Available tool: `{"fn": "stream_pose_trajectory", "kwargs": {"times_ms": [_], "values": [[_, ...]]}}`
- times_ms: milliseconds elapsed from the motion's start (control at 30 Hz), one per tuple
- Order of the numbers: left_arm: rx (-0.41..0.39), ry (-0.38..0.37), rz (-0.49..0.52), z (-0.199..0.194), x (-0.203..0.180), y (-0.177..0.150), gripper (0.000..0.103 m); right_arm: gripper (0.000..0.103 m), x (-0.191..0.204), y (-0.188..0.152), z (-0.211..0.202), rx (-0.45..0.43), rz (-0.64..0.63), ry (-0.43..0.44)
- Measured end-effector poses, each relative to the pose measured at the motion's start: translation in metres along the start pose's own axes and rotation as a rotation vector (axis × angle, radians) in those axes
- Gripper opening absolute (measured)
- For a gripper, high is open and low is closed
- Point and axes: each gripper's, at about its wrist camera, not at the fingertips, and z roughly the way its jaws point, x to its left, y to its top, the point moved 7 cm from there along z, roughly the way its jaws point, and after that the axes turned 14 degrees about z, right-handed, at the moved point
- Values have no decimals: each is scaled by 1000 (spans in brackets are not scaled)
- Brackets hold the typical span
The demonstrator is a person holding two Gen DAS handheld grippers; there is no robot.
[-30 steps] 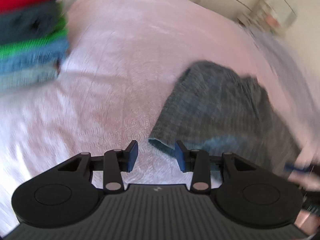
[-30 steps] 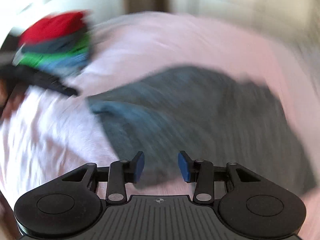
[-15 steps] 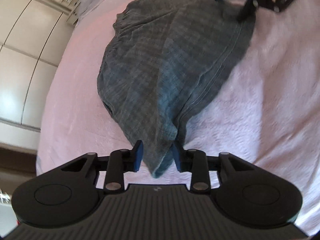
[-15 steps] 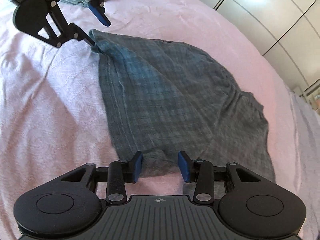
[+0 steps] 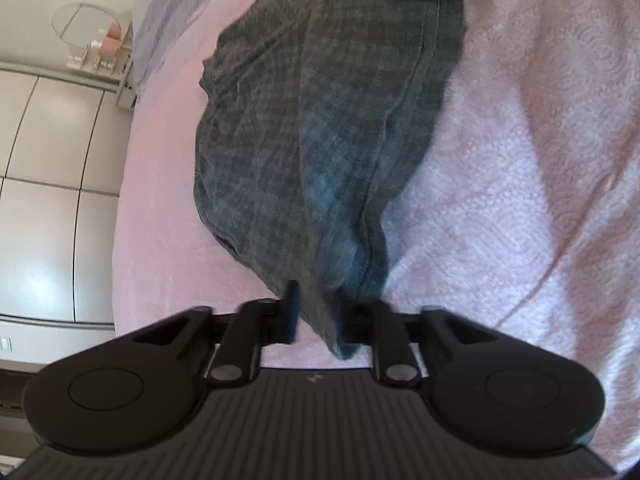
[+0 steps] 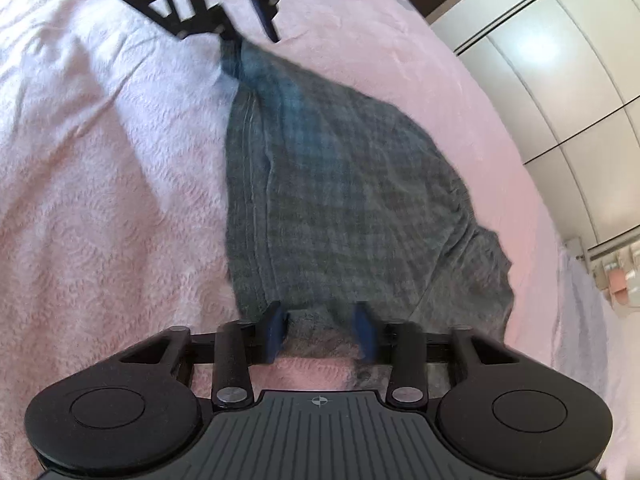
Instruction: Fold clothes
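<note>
Left wrist view: the left gripper (image 5: 318, 312) had clamped its jaws on one corner of a grey-blue checked garment (image 5: 320, 128), which stretched away across a pink textured bedspread (image 5: 520, 200) toward white wardrobe doors (image 5: 48, 200) and a small shelf with a round mirror (image 5: 86, 30). In the right wrist view, the right gripper (image 6: 322, 334) stood with its blue pads (image 6: 276, 330) apart, the near hem of the garment (image 6: 340, 184) lying between them without being pinched. At the far end of the cloth, the left gripper (image 6: 244, 16) held the gathered corner lifted off the bedspread (image 6: 100, 200).
</note>
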Motion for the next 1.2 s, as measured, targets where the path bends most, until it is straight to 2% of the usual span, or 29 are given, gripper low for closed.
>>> {"fn": "stream_pose_trajectory", "kwargs": {"times_ms": [33,200,267,333,433,533,567,600,633,667,700,767,800,833,867,933,1033,1067,1100,1133,1167,1200], "values": [[-14,7,-7,1,3,0,1,3,-4,0,-2,-8,34,15],[-42,23,-256,-10,26,-26,0,3,-28,-8,-28,-105,225,108],[-50,-4,-233,-11,20,-29,0,3,-35,-15,-31,-115,277,126],[-58,-34,-191,-10,12,-29,0,3,-34,-20,-31,-115,275,140],[-58,-78,-112,-1,-8,-19,0,3,-24,-24,-23,-75,234,170],[-46,-96,-101,7,-24,-15,0,3,-18,-26,-11,-17,206,174],[-41,-104,-119,7,-23,-16,0,12,-19,-25,-11,-10,207,181],[-35,-112,-137,7,-22,-18,0,33,-22,-23,-15,-10,226,193],[-30,-119,-155,7,-21,-20,0,48,-27,-22,-20,-19,260,208],[-24,-127,-172,7,-20,-22,2,70,-32,-21,-26,-28,294,223],[-16,-155,-230,4,-15,-28,3,70,-38,-20,-31,-36,341,252],[1,-245,-425,-5,-8,-43,6,70,-54,-22,-36,11,535,336],[4,-301,-577,-8,-1,-54,8,70,-63,-25,-36,45,650,385],[7,-357,-730,-12,7,-66,22,70,-72,-29,-34,79,784,438],[8,-369,-900,-13,14,-79,40,70,-83,-33,-30,106,933,480],[5,-398,-1222,-8,22,-102,51,70,-98,-44,-19,153,1201,543],[-12,-456,-1674,9,25,-128,53,69,-114,-62,9,239,1575,604],[-8,-482,-1781,18,21,-131,51,62,-116,-67,17,259,1675,624],[-6,-504,-1881,28,15,-131,48,45,-116,-70,23,278,1744,637],[-11,-521,-1951,34,11,-132,39,36,-115,-71,28,304,1788,648],[-30,-526,-2007,39,11,-131,15,16,-113,-73,32,336,1821,658],[-53,-518,-2037,40,12,-129,0,7,-111,-73,34,359,1837,672]]}}
